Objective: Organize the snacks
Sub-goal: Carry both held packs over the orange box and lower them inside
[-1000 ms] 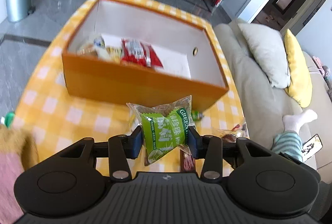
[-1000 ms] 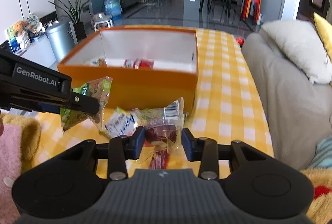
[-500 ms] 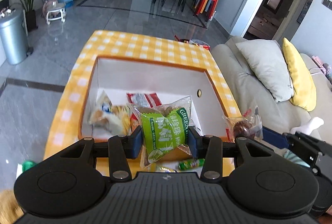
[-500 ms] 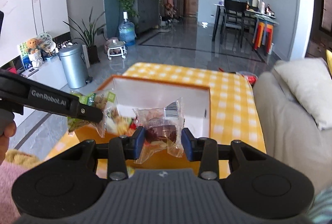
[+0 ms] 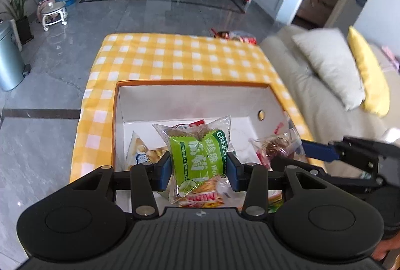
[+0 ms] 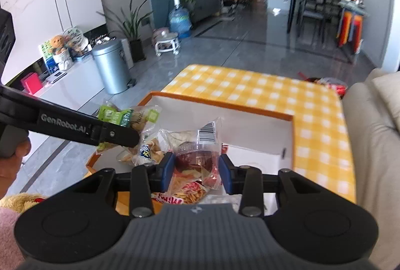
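2 grippers: both loaded, over box [image 5: 257,105] for drop
L gripper [image 5: 198,167]: jaws clamp green pack [image 5: 200,157]
R gripper [image 6: 196,170]: jaws clamp clear pack [image 6: 197,155]

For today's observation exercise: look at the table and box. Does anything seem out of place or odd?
Mostly tidy. One oddity: a heap of red snack packets sits at the table's far edge beside the sofa, well away from the orange box where the others lie. Nothing looks spilled or torn.

A steel bin [image 6: 112,67] stands by the wall, a water jug [image 6: 179,20] beyond it, plants [image 6: 130,22] between, cushions [image 5: 327,65] on the sofa [image 5: 312,120].
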`<state>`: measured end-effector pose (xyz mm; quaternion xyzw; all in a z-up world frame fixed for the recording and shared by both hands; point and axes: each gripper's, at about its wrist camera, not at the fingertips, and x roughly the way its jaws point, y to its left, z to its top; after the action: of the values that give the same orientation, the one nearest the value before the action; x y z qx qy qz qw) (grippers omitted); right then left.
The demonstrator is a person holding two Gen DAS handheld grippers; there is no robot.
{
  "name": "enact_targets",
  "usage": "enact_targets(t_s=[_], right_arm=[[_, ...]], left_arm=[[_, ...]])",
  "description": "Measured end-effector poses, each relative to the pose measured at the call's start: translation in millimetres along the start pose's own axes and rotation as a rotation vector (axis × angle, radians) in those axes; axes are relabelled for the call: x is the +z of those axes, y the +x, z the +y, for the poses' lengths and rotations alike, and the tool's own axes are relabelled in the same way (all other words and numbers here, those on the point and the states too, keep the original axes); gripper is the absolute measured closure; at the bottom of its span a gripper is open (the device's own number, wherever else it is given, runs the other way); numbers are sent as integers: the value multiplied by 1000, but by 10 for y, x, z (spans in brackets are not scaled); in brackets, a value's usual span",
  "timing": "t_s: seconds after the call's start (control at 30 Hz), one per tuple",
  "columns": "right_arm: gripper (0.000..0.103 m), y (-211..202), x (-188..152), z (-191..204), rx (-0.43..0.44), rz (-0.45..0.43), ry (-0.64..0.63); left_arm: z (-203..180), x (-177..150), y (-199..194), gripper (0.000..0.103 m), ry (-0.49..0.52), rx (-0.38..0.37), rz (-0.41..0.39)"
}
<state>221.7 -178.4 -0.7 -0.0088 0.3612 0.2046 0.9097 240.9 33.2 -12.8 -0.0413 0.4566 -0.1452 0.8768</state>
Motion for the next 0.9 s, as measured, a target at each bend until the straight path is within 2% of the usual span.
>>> enact_targets(t_s=[0.1,0.3,0.43,0.57,0.77,0.9], right_arm=[[66,264,83,-68,36,59,8],[66,730,239,-155,-5,165,-72],[66,1073,287,-255,-1,292,-148],[66,1345,268,-236,-62,388,-262],[66,1584,146,-212,-126,454,-405],[65,1643,87,-206,-136,461,-439]], left_arm=[[68,81,209,53,29,7,46],[100,196,636,53,128,50,129],[75,219,874,53,215,143,179],[-12,232,1055,53,308,257,203],[-51,251,1283,53,376,300,214],[-60,225,1393,53,417,323,223]])
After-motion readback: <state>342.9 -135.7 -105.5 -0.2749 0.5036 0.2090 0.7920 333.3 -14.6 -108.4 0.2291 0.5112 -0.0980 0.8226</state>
